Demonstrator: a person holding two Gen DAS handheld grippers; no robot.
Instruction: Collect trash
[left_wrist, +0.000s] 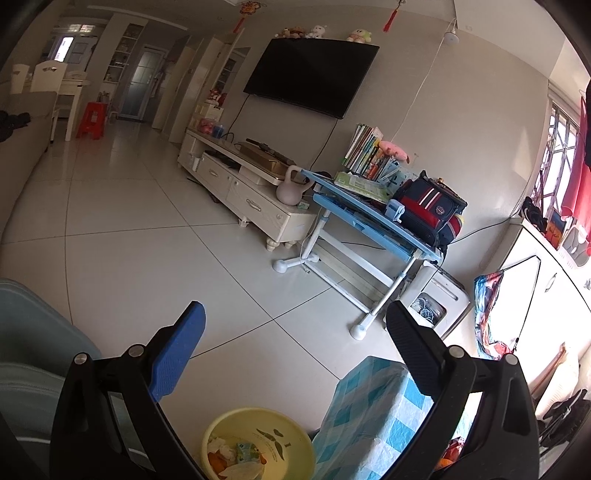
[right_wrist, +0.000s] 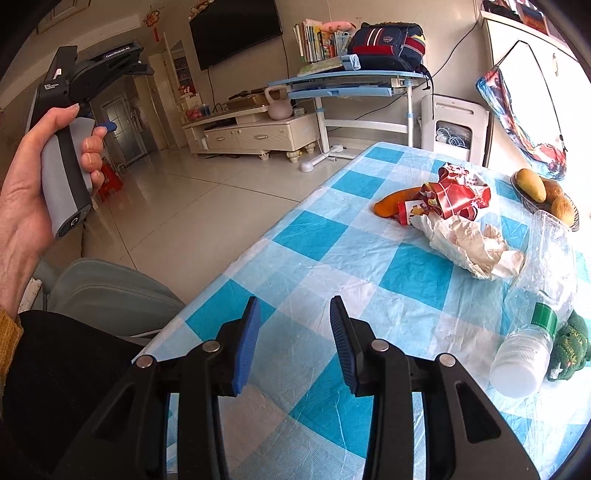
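My left gripper (left_wrist: 295, 317) is wide open and empty, held in the air above a yellow bin (left_wrist: 291, 432) on the floor; the bin holds peels, tissue and a small carton. My right gripper (right_wrist: 293, 310) is open and empty, low over the near end of the blue-checked table (right_wrist: 332, 243). Farther right on the table lie a crumpled white tissue (right_wrist: 469, 243), a red snack wrapper (right_wrist: 454, 195), an orange peel (right_wrist: 391, 203) and a crushed clear plastic bottle (right_wrist: 535, 306). The left gripper's handle (right_wrist: 70, 147) shows in a hand at the left of the right wrist view.
A fruit bowl (right_wrist: 543, 192) stands at the table's far right, a green knitted thing (right_wrist: 570, 343) by the bottle. A grey-blue chair (right_wrist: 107, 291) is left of the table. A blue desk (left_wrist: 369, 218), TV cabinet (left_wrist: 240, 184) and white appliance (right_wrist: 452, 125) line the far wall.
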